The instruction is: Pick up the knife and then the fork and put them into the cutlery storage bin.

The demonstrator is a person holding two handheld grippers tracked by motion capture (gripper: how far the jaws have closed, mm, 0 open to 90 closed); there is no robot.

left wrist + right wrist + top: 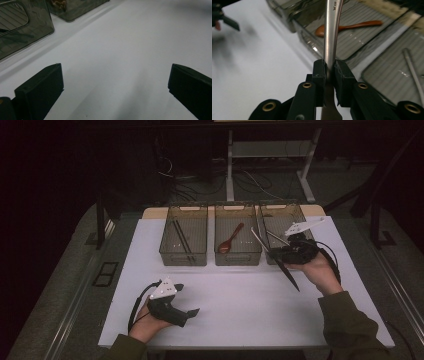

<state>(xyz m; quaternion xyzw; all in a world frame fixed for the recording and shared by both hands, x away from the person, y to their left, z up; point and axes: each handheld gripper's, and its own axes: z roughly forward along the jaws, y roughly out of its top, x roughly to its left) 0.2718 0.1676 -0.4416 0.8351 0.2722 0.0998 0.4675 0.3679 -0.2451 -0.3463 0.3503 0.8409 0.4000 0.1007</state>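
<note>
My right gripper (278, 254) (329, 71) is shut on a long metal utensil (260, 240) (331, 32). It holds the utensil slanted above the table in front of the right bin (295, 215). The silver handle rises between the jaws, and the darker end (292, 280) points down toward the table. Another metal utensil (276, 237) (412, 67) lies inside that right bin. My left gripper (192, 311) (115, 87) rests low at the near left of the white table (240, 300). It is open, and only bare table lies between its jaws.
Three smoky clear bins stand in a row at the far side. The left bin (170, 237) holds dark chopsticks (182, 240). A wooden spoon (230, 239) (352, 26) lies in the middle bin (250, 245). Table legs and cables lie beyond the table.
</note>
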